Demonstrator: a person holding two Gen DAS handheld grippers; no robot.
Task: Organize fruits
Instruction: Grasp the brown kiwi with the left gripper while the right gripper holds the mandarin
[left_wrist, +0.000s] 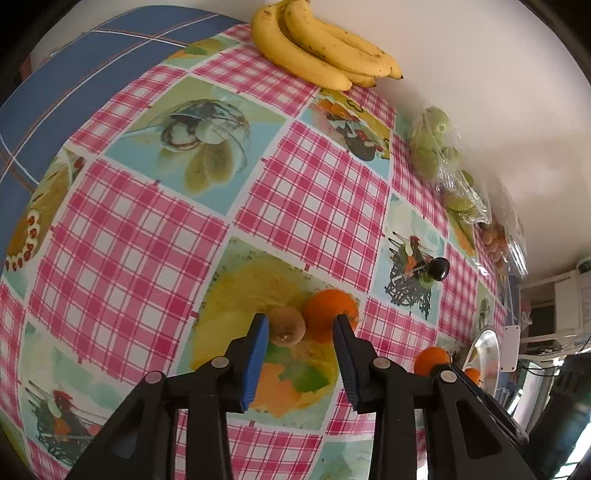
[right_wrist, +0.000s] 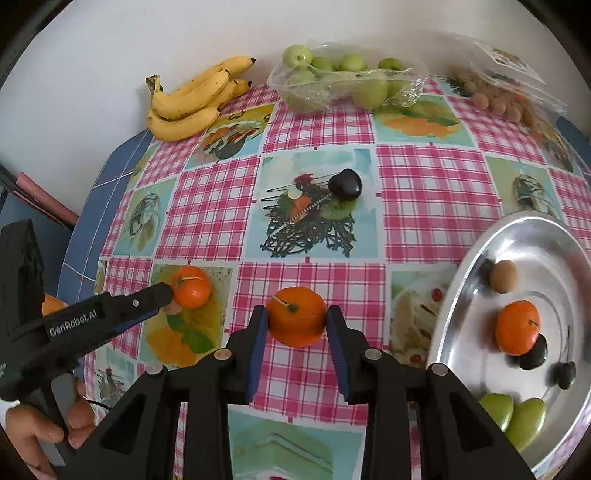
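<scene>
My left gripper (left_wrist: 299, 328) is open, its fingertips on either side of a small brown fruit (left_wrist: 286, 325) that lies against an orange (left_wrist: 330, 314) on the tablecloth. In the right wrist view the left gripper (right_wrist: 168, 299) shows beside that orange (right_wrist: 192, 286). My right gripper (right_wrist: 295, 321) is shut on a second orange (right_wrist: 296, 315), its blue pads against both sides; whether it rests on the cloth I cannot tell. A silver plate (right_wrist: 461, 280) at right holds an orange (right_wrist: 517, 326), a brown fruit (right_wrist: 503, 276), dark cherries (right_wrist: 565, 373) and two green fruits (right_wrist: 511, 415).
A banana bunch (right_wrist: 192, 98), a bag of green fruits (right_wrist: 343, 79) and a bag of small brown fruits (right_wrist: 502, 96) lie along the far wall. A dark cherry (right_wrist: 345, 184) lies mid-table. The table edge is at left.
</scene>
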